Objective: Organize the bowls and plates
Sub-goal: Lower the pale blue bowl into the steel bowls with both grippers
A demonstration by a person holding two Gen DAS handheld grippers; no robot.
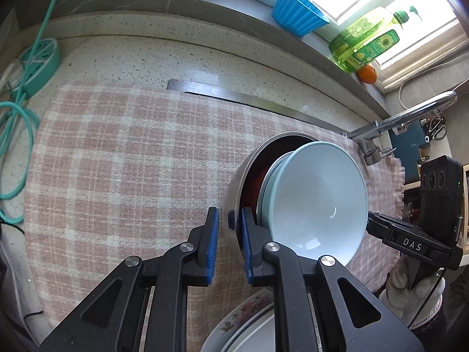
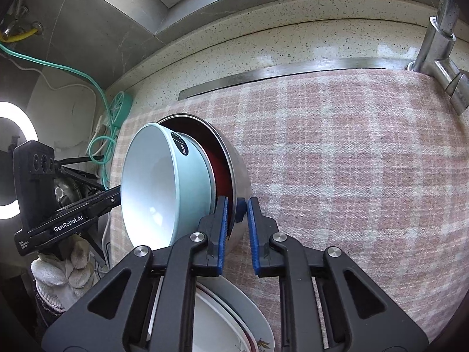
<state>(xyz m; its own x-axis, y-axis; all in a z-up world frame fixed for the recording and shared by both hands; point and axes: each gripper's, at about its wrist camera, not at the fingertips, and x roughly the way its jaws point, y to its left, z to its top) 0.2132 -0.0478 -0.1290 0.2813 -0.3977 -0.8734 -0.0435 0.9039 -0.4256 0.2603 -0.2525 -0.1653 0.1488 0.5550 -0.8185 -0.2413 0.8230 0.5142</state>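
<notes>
Left wrist view: the left gripper (image 1: 230,236), black with ribbed blue pads, is clamped on the rim of a polished steel bowl (image 1: 234,205); one pad lies outside the wall, the other inside. The steel bowl, tilted on its side above a pink-and-white checked woven cloth (image 1: 117,146), holds a dark red inner dish (image 1: 255,176) and a glossy pale-blue bowl (image 1: 316,202), nested just right of the pads. A floral plate (image 1: 243,316) lies below the fingers. A gloved hand (image 1: 410,290) holds the other gripper at right, touching the blue bowl's far rim.

Right wrist view: the right gripper (image 2: 237,228) is clenched on the steel bowl (image 2: 241,176) rim, pads either side of the thin wall. The blue bowl (image 2: 164,182) opens leftward, immediately left of the pads. Stacked white plates (image 2: 231,311) lie beneath.
</notes>
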